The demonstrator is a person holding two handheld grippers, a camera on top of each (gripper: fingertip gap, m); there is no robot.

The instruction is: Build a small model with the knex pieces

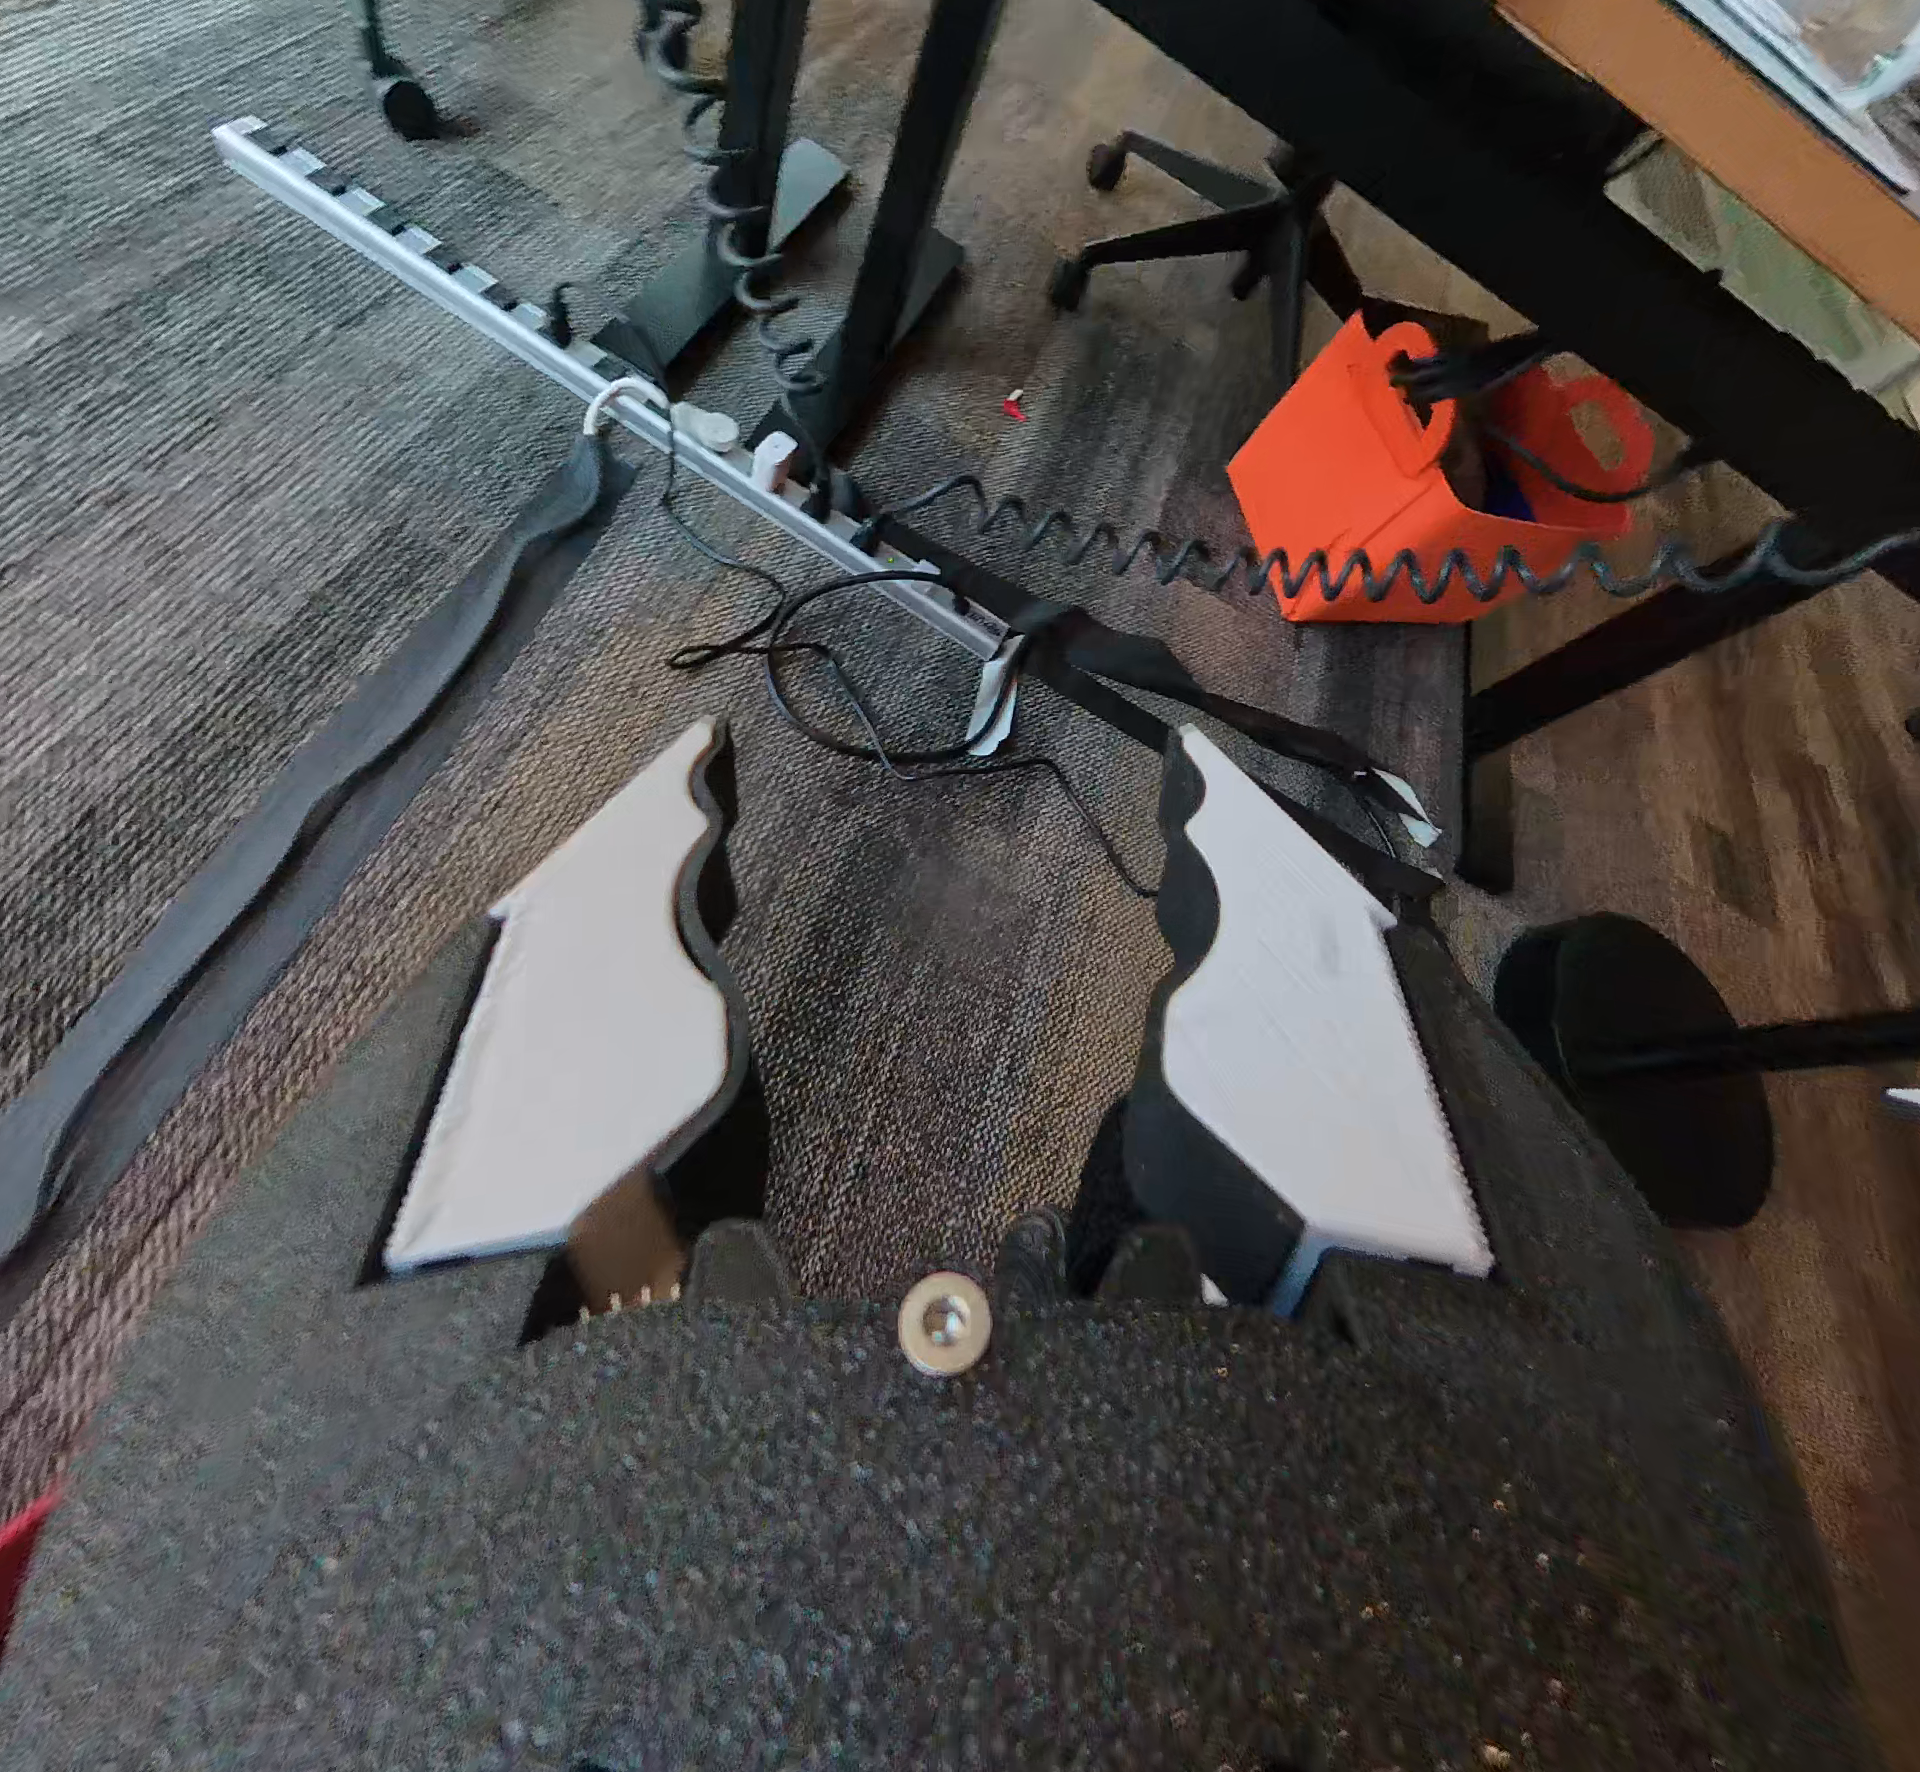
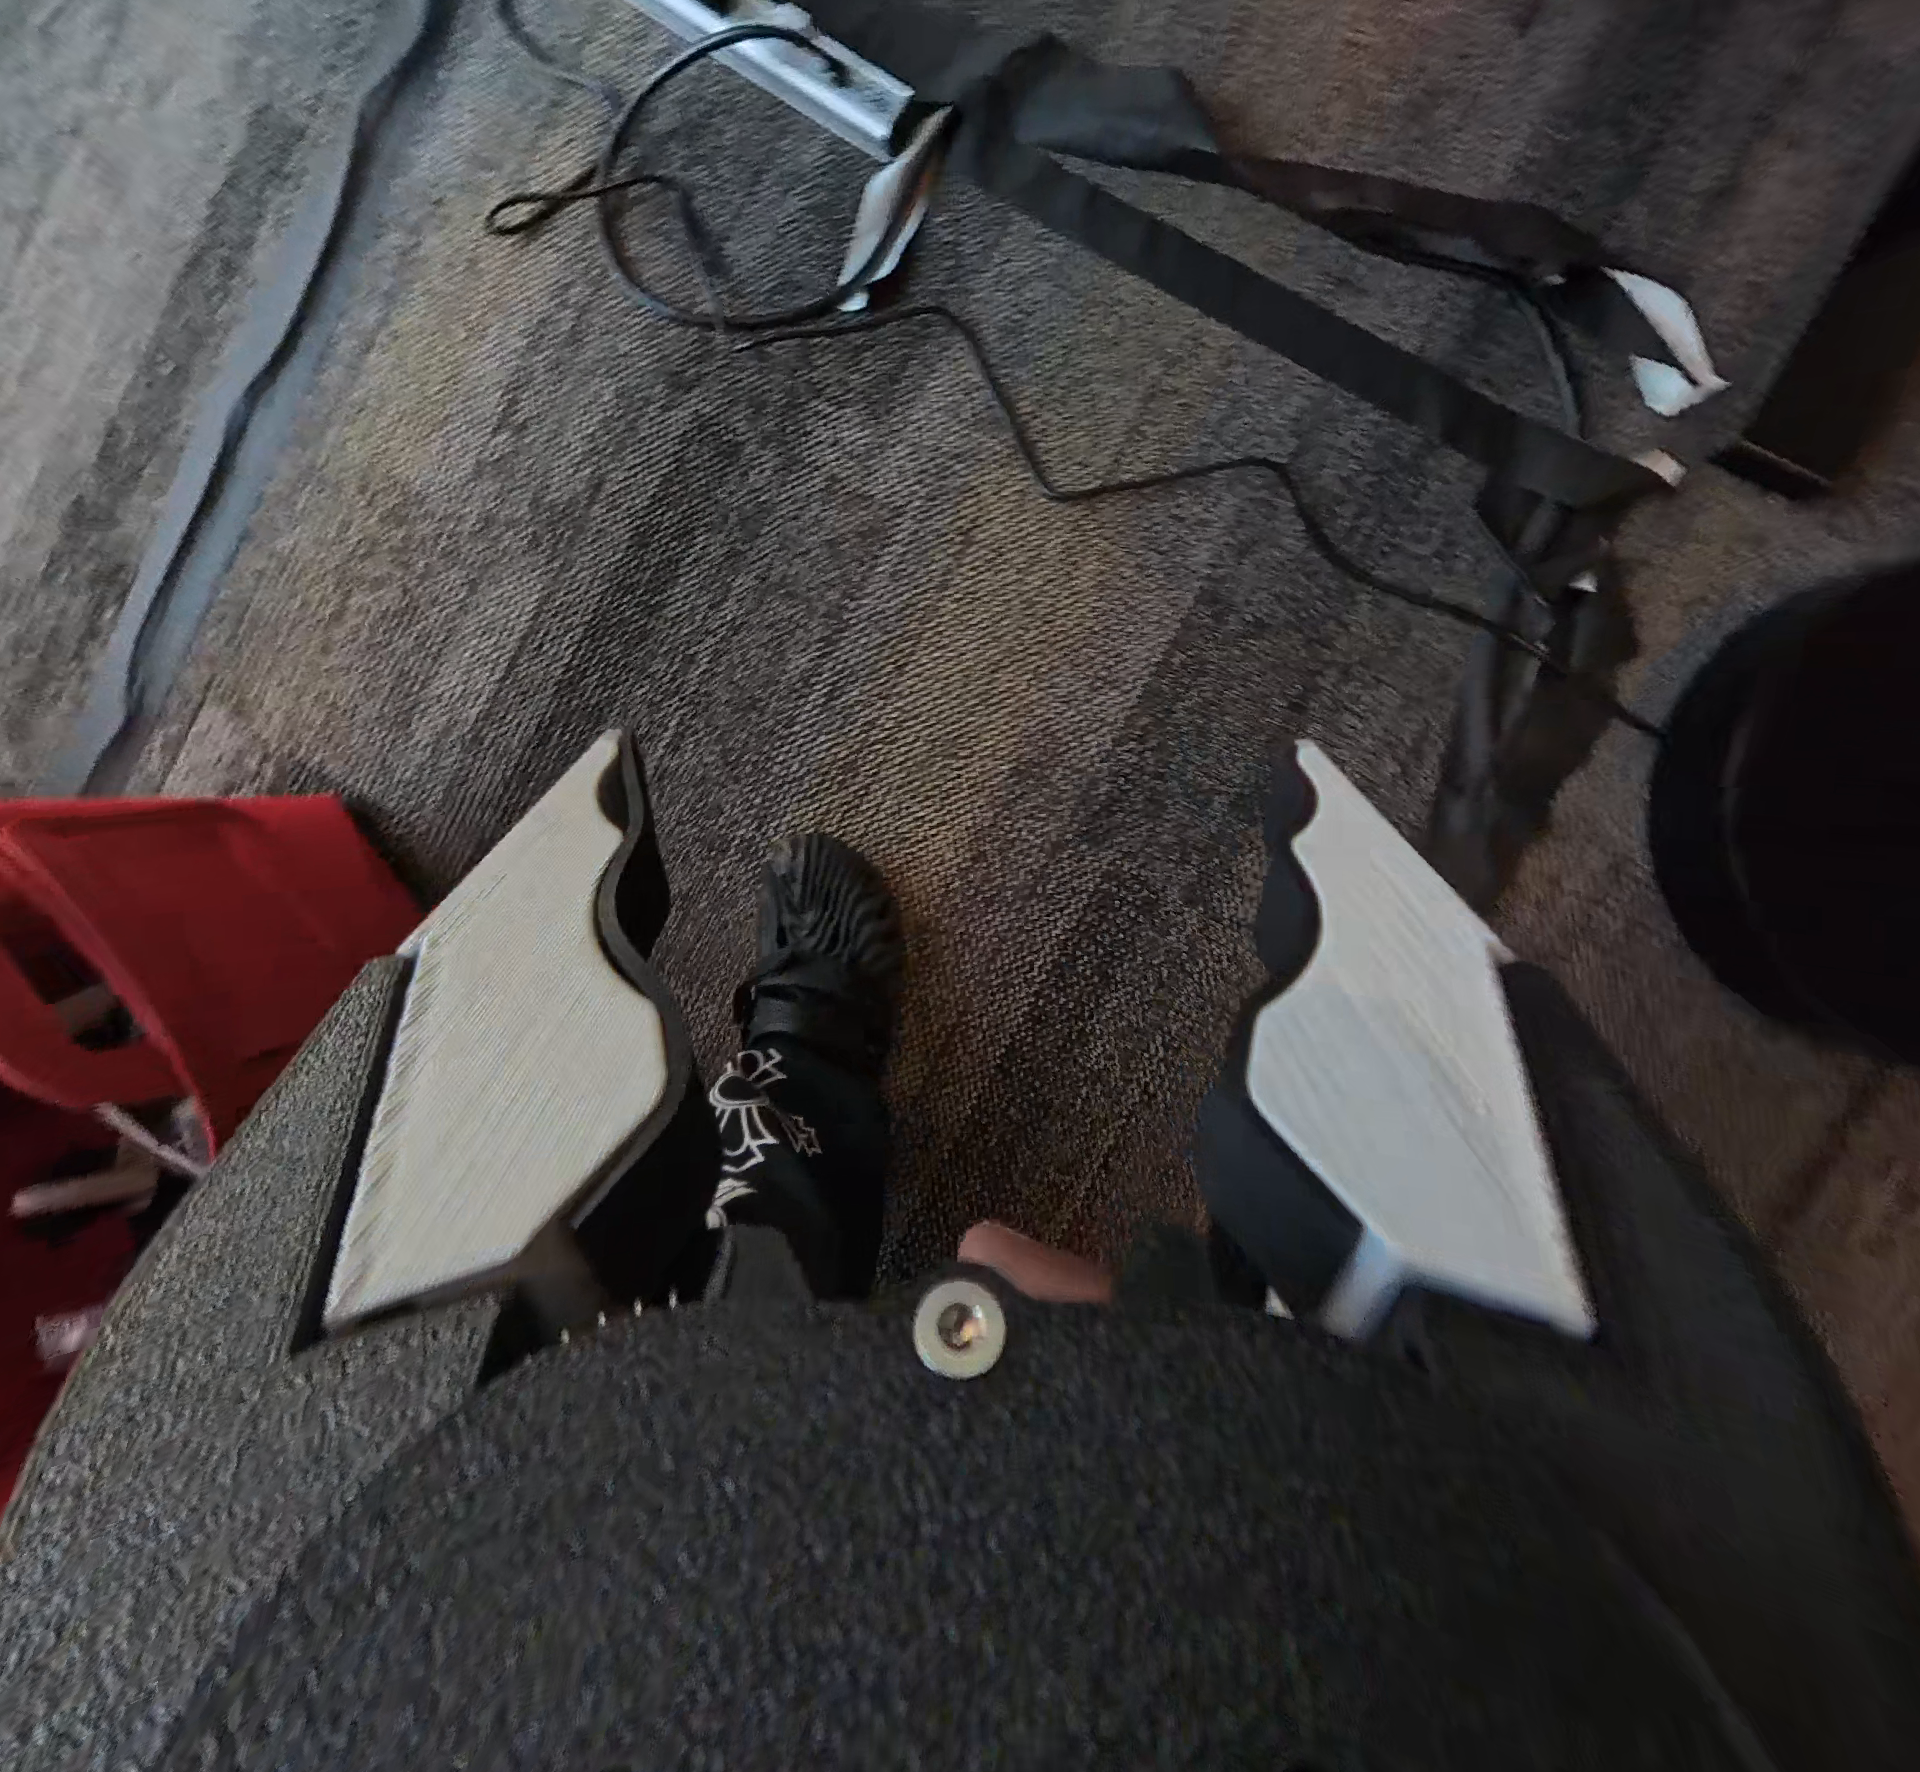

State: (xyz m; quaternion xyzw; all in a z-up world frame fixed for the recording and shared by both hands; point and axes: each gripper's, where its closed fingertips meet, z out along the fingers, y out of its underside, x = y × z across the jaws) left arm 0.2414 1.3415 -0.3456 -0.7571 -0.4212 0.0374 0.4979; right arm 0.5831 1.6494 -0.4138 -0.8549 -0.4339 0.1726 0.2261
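My left gripper [image 1: 948, 746] is open and empty, held above the grey carpet [image 1: 935, 974] and pointing down at it. Beyond its tips lie a thin black cable [image 1: 831, 683] and a long silver power strip [image 1: 582, 351]. My right gripper [image 2: 958, 766] is open and empty, also above the carpet [image 2: 935, 579]. A person's black shoe with a white pattern [image 2: 810, 1026] shows between its fingers, on the floor below. The thin black cable [image 2: 1039, 434] runs across the carpet ahead of it.
An orange bag [image 1: 1423, 486] hangs under a wooden-edged desk [image 1: 1662, 91], with a coiled black cord [image 1: 1351, 569] in front. Black desk legs [image 1: 894, 195], a chair base [image 1: 1226, 236] and a round black stand base [image 1: 1631, 1068] stand around. A red container [image 2: 156, 974] is at left.
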